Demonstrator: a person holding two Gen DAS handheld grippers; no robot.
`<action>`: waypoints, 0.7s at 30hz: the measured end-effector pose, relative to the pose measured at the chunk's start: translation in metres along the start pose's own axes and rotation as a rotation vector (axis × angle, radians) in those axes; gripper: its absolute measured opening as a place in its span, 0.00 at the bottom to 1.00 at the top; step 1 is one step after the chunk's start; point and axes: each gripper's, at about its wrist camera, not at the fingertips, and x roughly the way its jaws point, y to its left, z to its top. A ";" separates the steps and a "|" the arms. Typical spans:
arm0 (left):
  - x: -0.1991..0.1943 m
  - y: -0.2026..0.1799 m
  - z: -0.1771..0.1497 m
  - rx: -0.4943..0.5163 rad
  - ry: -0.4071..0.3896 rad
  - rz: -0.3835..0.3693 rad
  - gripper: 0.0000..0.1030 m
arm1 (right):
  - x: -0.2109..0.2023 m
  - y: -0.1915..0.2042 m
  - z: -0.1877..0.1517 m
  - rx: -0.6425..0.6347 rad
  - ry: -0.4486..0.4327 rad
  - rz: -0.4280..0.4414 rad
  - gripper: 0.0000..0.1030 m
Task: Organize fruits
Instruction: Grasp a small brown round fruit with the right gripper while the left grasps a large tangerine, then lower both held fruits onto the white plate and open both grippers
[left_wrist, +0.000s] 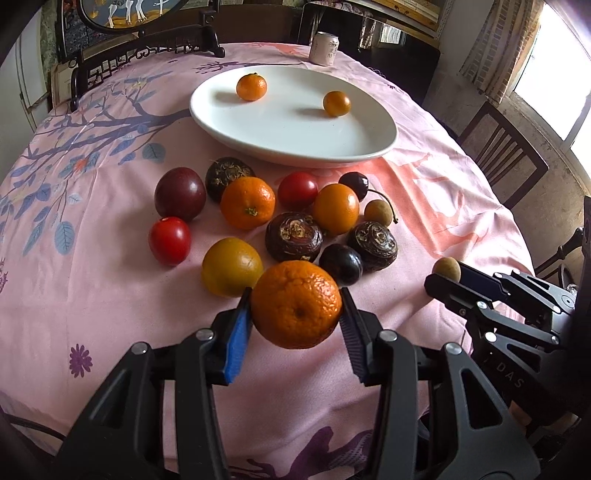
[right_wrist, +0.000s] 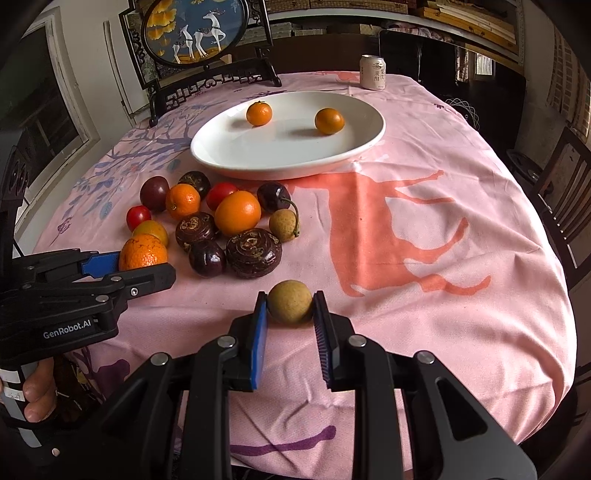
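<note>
A pink-clothed table (right_wrist: 461, 295) bears loose fruits (right_wrist: 236, 212), a white plate (right_wrist: 280, 162), a can (right_wrist: 373, 72).

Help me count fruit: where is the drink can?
In both wrist views the drink can stands at the table's far edge, beyond the white plate, toward its right end.

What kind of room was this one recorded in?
Probably a home dining room: a round table under a pink tablecloth, wooden chairs around it, and a framed deer picture on a carved stand behind.

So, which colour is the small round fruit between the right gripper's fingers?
Yellowish tan; the small round fruit shows best in the right wrist view.
</note>
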 end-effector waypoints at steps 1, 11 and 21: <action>-0.003 0.003 0.004 -0.002 -0.003 -0.003 0.45 | -0.001 0.001 0.004 -0.005 -0.004 -0.002 0.24; -0.016 0.042 0.137 -0.025 -0.090 0.034 0.45 | 0.007 0.008 0.121 -0.100 -0.138 0.013 0.24; 0.090 0.081 0.212 -0.166 0.039 0.077 0.45 | 0.117 0.005 0.203 -0.126 0.007 0.021 0.24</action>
